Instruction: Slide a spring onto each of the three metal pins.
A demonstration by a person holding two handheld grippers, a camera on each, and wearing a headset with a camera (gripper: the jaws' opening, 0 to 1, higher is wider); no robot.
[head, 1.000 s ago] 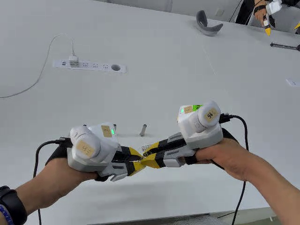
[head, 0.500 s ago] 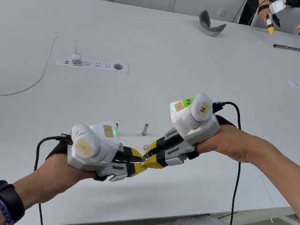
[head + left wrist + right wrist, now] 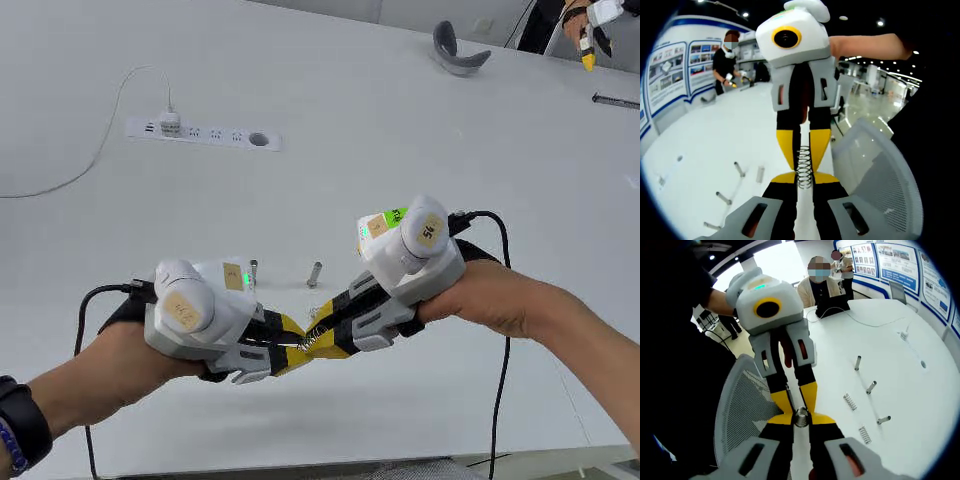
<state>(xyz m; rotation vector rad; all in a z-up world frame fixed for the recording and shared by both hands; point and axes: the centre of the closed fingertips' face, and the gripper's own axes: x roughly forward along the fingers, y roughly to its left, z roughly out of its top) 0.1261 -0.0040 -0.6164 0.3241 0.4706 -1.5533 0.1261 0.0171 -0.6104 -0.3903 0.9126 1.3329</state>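
Currently mid-threading: left tongs [image 3: 804, 178] clamped on what looks like pin [image 3: 789, 393], right tongs [image 3: 801, 416] clamped on spring [image 3: 804, 167], tips meeting above table [image 3: 400, 130] edge. Next: push spring along pin axis, hold alignment. Loose pins [image 3: 871, 387], loose springs [image 3: 850, 401] wait on table.

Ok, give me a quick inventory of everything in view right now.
table: one, white
metal pins: three, silver, spread on the table
loose springs: two, silver, lying among the pins
held spring: one, silver, gripped from both sides
power strip: one, white, table's far left
curved object: one, grey, far across the table
mesh chair: one, grey, beside the table
people: at least two, across the table
left gripper: white, black, yellow; shut on held spring
right gripper: same colours; shut on held spring
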